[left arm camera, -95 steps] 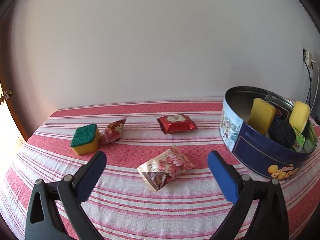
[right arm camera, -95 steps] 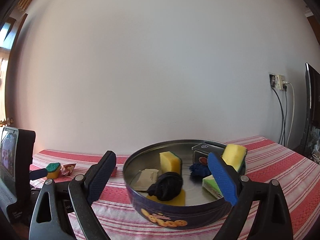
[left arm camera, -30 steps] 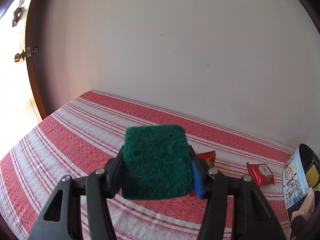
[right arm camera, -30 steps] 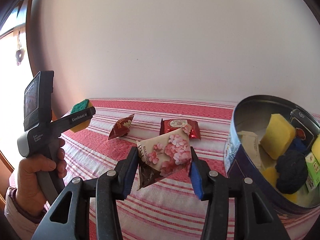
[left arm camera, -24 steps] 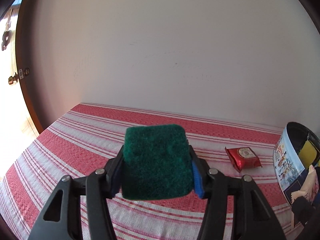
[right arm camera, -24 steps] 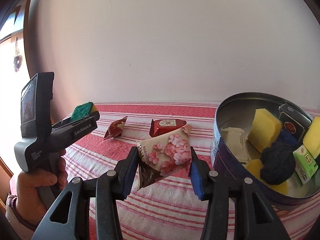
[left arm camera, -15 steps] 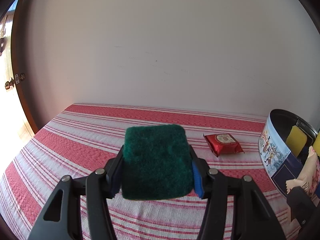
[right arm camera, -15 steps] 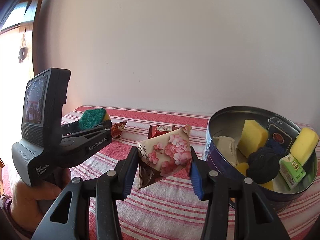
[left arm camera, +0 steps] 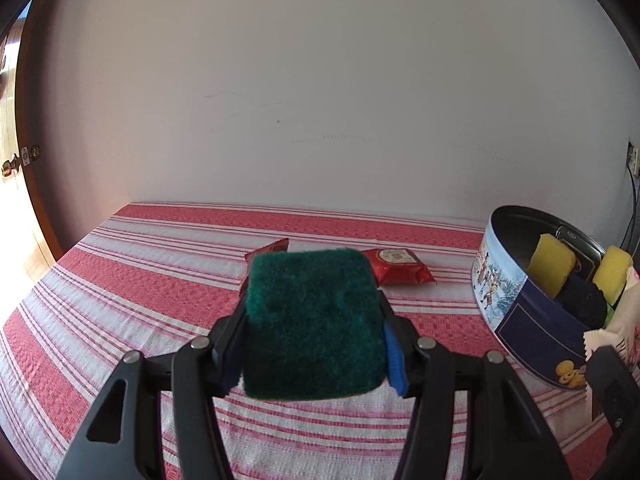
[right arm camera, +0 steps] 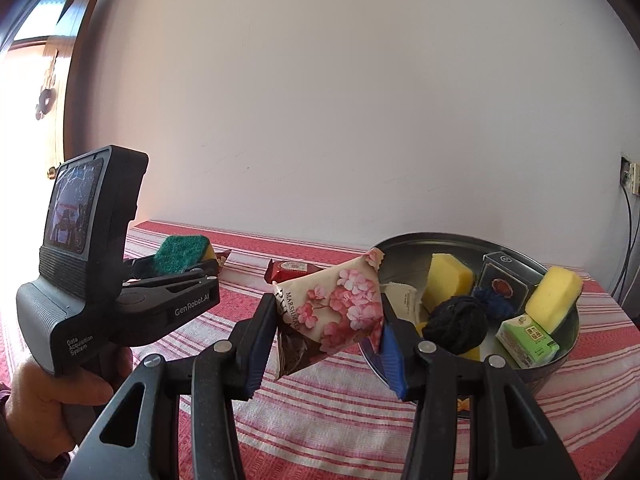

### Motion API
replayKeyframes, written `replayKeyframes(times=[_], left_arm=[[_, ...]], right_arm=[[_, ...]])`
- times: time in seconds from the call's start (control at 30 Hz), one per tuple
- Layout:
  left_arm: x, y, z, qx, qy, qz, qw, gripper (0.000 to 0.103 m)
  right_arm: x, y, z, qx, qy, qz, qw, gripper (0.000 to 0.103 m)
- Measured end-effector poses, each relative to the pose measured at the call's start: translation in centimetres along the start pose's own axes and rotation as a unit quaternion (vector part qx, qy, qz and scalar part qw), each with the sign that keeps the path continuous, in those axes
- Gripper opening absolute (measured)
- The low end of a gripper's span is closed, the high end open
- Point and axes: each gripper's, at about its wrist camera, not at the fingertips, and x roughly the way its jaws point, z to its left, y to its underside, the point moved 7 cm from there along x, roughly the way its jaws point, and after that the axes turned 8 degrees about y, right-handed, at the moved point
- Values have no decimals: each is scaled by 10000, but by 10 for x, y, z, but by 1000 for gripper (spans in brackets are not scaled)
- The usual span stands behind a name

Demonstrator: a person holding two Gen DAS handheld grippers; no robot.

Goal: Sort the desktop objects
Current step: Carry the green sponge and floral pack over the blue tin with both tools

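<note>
My left gripper [left arm camera: 314, 354] is shut on a green-topped yellow sponge [left arm camera: 314, 322] and holds it above the striped tablecloth [left arm camera: 120, 280]. My right gripper [right arm camera: 326, 354] is shut on a pink flowered snack packet [right arm camera: 336, 308], held in the air just left of the round blue tin [right arm camera: 568, 354]. The tin [left arm camera: 520, 320] holds yellow sponges [right arm camera: 446, 282], a dark yarn ball [right arm camera: 456, 324], a green carton [right arm camera: 526, 340] and a dark box [right arm camera: 506, 284]. The left gripper with its sponge [right arm camera: 182, 254] shows at the left of the right wrist view.
A red snack packet [left arm camera: 396, 266] and a second red-brown packet [left arm camera: 268, 250] lie on the tablecloth behind the sponge. A white wall rises behind the table. A wall socket with cables [right arm camera: 628, 178] is at the far right. A door [left arm camera: 24, 160] stands at the left.
Both grippers were open and empty 3.2 s ago; each now holds its object. Over the last second both have swung right, toward the tin.
</note>
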Motion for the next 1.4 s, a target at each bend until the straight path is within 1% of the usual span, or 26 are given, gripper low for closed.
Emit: replayKeyframes(times=[0.27,0.47,0.87,1.13,1.33,1.4], left_arm=[[-15,-1,-23,77,195,-147,9997,56],[-20,-4,-43,233,340,-224,9989,56],[-21,-8,-88,483,615,-277,9966,56],[-20,-14,-122,614,895,-270,9937,56],[-18,-14,-144,708,1043,-271,9916,56],[-19,-15,-152,747,1098,-279,9907,56]], right_arm=[[-22,-1,-18,71,228,-254,9994,51],[-33,-3,-36,2,538,-439,9976,51],[-39,1,-77,221,899,-470,9946,51],[-43,1,-107,394,1124,-503,9916,51],[-43,1,-140,528,1387,-487,9877,51],[-35,1,-156,575,1479,-464,9862,51]])
